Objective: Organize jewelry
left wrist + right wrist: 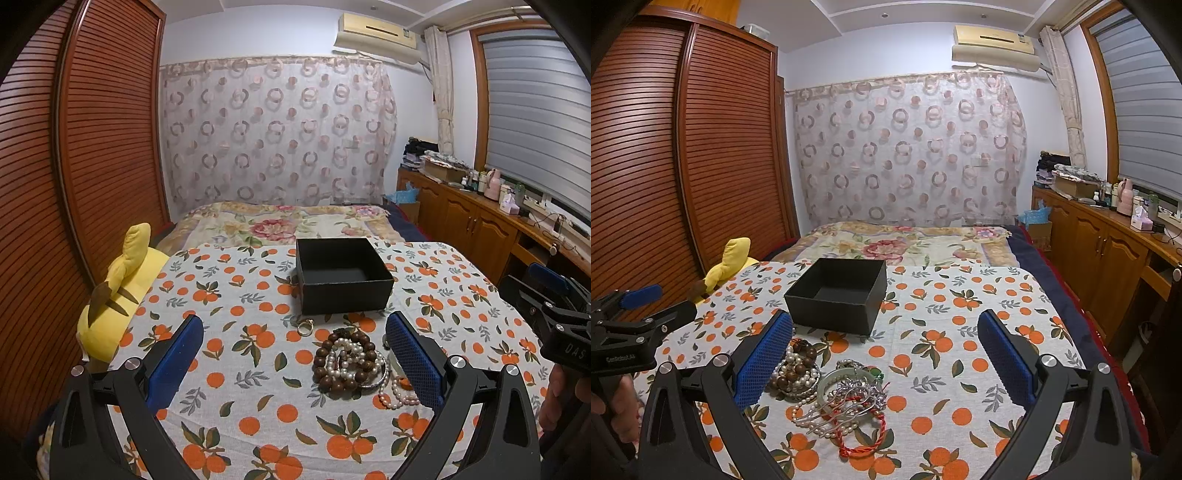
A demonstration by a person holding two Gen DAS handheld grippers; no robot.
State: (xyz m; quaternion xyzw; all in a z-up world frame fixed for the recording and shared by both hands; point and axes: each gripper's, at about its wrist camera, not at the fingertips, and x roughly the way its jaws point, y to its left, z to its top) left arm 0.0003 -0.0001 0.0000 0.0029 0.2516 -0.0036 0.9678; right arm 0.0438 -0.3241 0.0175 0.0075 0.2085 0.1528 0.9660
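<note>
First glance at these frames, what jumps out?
The jewelry pile in the foreground on the orange-print cloth: wooden beads, pearls, a red cord. Just behind it sits an open black box, empty as far as can be seen. Both tongs, left and right, are open and hold nothing; a yellow plush lies at the cloth's left edge.

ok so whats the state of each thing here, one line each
black box: open, lidless, empty
jewelry pile: heaped on the cloth, outside the box
gold ring: loose on the cloth beside the pile
left hand-held gripper: open, holding nothing
right hand-held gripper: open, holding nothing
</note>
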